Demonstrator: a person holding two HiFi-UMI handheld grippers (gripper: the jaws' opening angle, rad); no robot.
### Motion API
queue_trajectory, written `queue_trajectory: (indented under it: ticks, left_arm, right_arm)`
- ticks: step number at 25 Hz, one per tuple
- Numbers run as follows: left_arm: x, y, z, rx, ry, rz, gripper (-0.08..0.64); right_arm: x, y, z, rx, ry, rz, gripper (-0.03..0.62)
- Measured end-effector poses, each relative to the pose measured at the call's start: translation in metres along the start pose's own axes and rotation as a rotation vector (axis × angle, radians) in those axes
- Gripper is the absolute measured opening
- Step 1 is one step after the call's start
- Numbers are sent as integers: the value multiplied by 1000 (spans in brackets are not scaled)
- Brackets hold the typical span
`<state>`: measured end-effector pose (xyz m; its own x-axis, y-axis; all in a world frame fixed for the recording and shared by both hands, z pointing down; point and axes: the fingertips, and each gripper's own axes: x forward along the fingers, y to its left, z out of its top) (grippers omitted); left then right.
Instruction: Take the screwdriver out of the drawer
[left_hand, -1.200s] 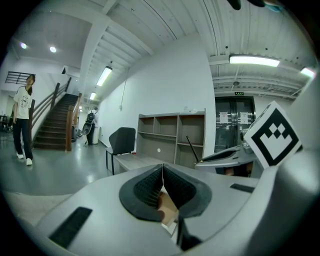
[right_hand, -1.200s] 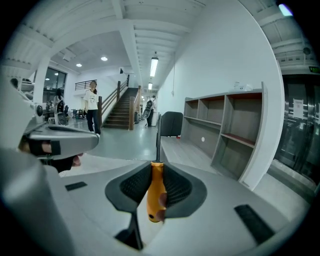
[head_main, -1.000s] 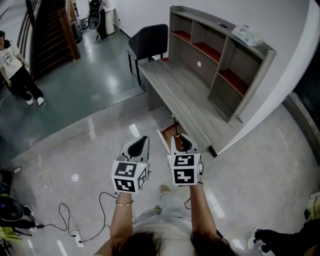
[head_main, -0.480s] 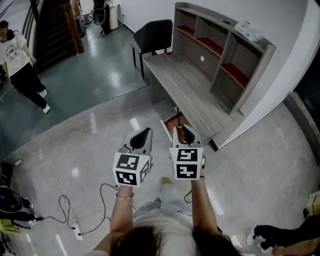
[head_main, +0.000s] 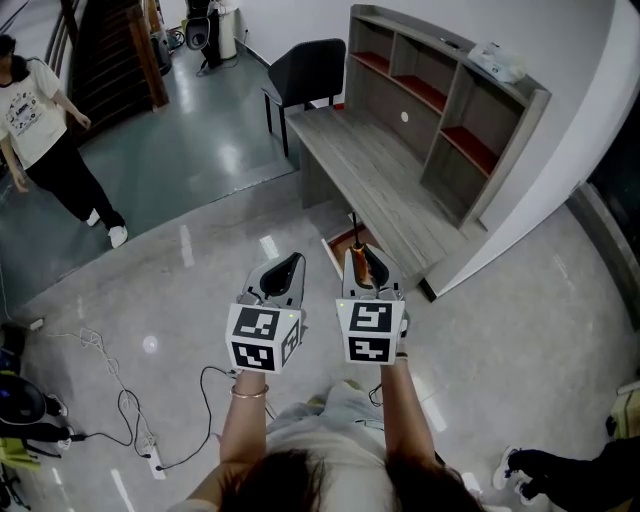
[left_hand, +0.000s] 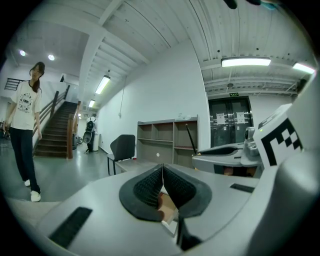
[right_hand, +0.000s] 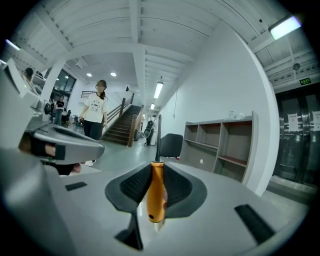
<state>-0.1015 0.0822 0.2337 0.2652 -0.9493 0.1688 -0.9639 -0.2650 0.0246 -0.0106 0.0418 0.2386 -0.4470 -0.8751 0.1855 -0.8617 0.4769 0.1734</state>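
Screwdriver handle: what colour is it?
The screwdriver handle is orange; clearest in the right gripper view.

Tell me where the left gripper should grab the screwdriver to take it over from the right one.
Grip the bare dark shaft of the screwdriver, coming from the left. The right gripper is shut on the orange handle, so only the shaft juts free beyond its jaws. The left gripper is shut and must open first.

A grey wooden desk (head_main: 370, 190) stands along a white wall (head_main: 570, 130), with a shelf unit (head_main: 445, 100) with red-lined compartments on its back edge. A black chair (head_main: 305, 72) sits at the desk's far end. Beyond it, a wooden staircase (head_main: 110, 55) rises from the glossy grey floor (head_main: 170, 290).
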Motion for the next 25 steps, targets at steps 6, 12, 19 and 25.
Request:
queue_trajectory:
  ticks: [6, 12, 19, 25]
  left_arm:
    - [13, -1, 7, -3, -3, 15, 18]
    - [27, -11, 22, -2, -16, 31, 18]
    - [33, -26, 31, -9, -26, 56, 18]
    - [42, -41, 32, -17, -24, 77, 18]
  right_arm:
    - [8, -11, 8, -28, -27, 7, 89]
    - [10, -30, 21, -24, -61, 35, 89]
    - [3, -46, 27, -38, -90, 60, 89]
    - [-4, -66, 26, -41, -102, 72, 89]
